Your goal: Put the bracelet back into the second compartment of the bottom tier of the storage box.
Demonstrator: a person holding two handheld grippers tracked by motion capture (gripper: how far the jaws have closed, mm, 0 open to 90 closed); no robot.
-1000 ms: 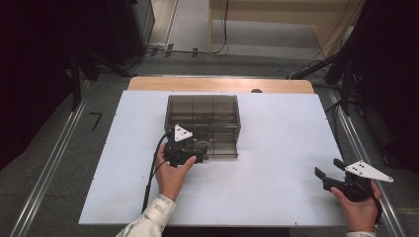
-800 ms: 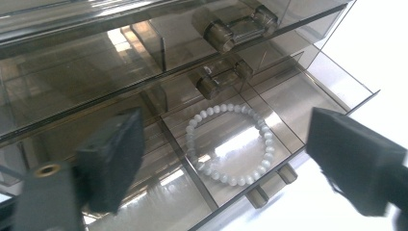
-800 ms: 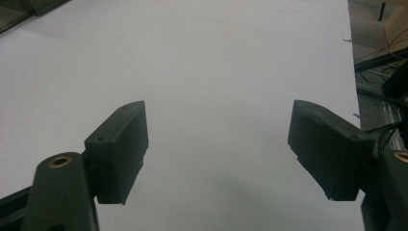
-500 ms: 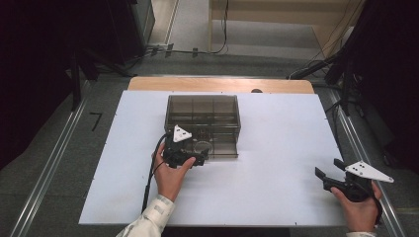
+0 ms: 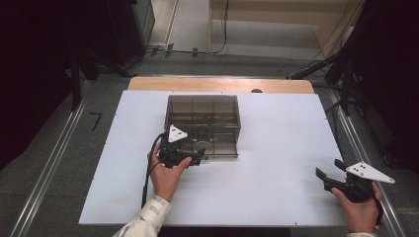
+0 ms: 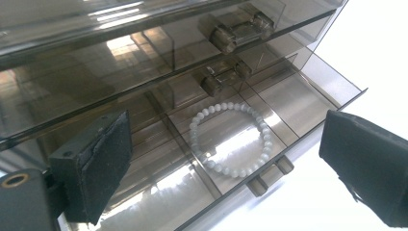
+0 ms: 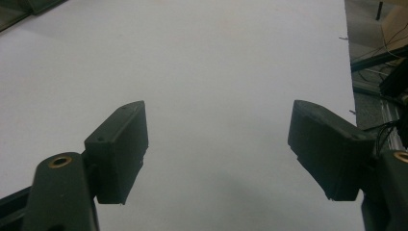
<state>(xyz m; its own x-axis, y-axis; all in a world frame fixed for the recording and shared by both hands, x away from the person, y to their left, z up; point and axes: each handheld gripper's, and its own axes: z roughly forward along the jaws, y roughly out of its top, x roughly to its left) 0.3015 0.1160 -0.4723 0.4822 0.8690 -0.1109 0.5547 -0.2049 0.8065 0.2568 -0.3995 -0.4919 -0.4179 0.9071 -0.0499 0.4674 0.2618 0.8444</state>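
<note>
The left gripper (image 6: 226,159) hovers at the pulled-out drawer (image 6: 308,96), its fingers just spread wide, grasping nothing. Between them lies a pale beaded bracelet (image 6: 230,139). The right gripper (image 7: 216,149) rests released over the counter (image 7: 216,62).

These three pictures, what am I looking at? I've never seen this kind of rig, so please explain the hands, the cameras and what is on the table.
A person at a white table holds a two-jaw tool in each hand. The high view looks down from above; each of the other two views comes from a camera riding on one tool, looking along its black jaws. The left tool sits at a smoky clear drawer box, its jaws just opened wide and holding nothing. Its bottom drawer is pulled out, with a pale bead bracelet lying in one compartment. The right tool rests open over bare table, holding nothing.
</note>
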